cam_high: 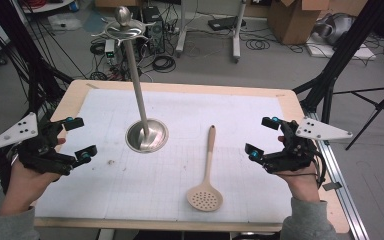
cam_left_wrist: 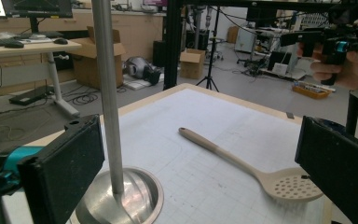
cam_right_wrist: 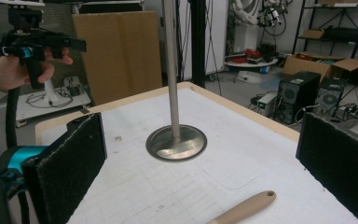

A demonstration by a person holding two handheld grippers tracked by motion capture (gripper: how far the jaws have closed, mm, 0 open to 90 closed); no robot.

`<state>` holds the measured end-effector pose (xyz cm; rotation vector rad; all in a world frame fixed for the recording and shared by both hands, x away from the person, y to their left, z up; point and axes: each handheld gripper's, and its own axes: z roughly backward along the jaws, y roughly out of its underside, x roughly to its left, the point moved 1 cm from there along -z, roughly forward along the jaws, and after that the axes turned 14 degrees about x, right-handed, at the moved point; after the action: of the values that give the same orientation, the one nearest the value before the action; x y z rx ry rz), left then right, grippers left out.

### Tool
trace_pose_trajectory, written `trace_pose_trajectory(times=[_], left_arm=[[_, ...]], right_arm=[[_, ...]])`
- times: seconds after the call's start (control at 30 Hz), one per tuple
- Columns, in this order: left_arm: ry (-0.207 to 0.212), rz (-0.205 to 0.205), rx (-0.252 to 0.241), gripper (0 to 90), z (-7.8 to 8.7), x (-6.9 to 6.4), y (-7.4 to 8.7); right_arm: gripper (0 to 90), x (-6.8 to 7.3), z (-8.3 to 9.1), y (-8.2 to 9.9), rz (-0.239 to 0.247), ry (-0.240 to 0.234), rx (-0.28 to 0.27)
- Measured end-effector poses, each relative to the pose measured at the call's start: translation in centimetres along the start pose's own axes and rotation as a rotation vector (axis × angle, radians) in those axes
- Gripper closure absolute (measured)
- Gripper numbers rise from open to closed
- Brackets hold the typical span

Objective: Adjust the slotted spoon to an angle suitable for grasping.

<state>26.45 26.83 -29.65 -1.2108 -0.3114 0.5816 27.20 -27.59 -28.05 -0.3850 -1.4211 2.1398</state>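
we see, from the high view, a slotted spoon (cam_high: 207,175) lying flat on the white sheet of the table (cam_high: 180,87), its perforated bowl at about 5 o'clock from the sheet's middle and its handle running up toward 12 o'clock. at about 10 o'clock from the spoon stands a metal stand (cam_high: 146,135), a round base with a tall pole. the hooks at its top sit against floor clutter and are hard to make out.

the left claw (cam_high: 80,137) hovers at 9 o'clock of the table, released, both jaws wide with nothing between them. the right claw (cam_high: 262,136) hovers at 3 o'clock, likewise released and empty, well apart from the spoon.

in the left gripper view the pole is cut off by the top edge, the near jaw hides part of the base, and the far jaw covers the edge of the spoon's bowl. the other hand and its claw show small at 1 o'clock.

in the right gripper view the spoon's handle end, with its hanging hole, pokes in at 6 o'clock. the bowl is cut off. the pole again leaves the frame at the top.
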Motion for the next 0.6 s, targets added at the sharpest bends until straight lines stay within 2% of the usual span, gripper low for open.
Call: trace_pose_trajectory(times=[0.23,0.27,0.37,0.4,0.57,0.6], left_arm=[[-0.010,0.016,0.016,1.7,-0.2,0.3,0.4],[-0.012,0.019,0.018,1.7,-0.2,0.3,0.4],[-0.008,0.024,0.017,1.8,-0.2,0.4,0.5],[-0.006,0.027,0.020,1.7,-0.3,0.5,0.6],[-0.006,0.026,0.029,1.7,-0.4,0.5,0.7],[-0.005,0.030,0.029,1.7,-0.4,0.4,0.7]], right_arm=[[1.0,0.0,-0.2,0.0,-0.005,-0.007,0.006],[4.5,0.1,-0.3,0.1,-0.005,-0.023,0.010],[6.0,0.1,-0.6,0.2,-0.005,-0.040,0.025],[11.8,0.1,-0.9,0.3,0.003,-0.048,0.039],[19.2,0.0,-1.7,0.6,-0.007,-0.054,0.059],[26.6,0.1,-2.1,0.8,-0.007,-0.057,0.077]])
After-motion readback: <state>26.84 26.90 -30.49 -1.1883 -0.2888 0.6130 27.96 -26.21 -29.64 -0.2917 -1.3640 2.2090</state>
